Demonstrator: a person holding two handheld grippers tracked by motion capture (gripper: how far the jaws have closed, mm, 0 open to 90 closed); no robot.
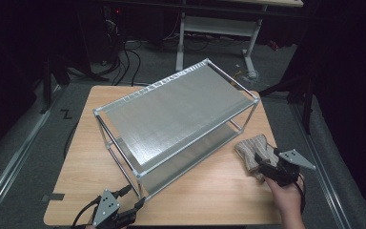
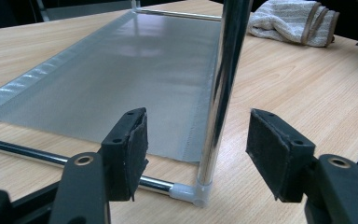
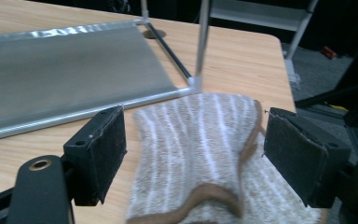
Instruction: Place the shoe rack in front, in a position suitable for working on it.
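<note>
The towel point(image 1: 255, 151) is seen lying on the table point(image 1: 209, 195), just right of the rack point(image 1: 171, 114). The right gripper point(image 3: 193, 154) is held apart around it, apparently without contact. The left gripper point(image 2: 196, 149) stands apart around the rack's near corner post point(image 2: 221, 93).
</note>
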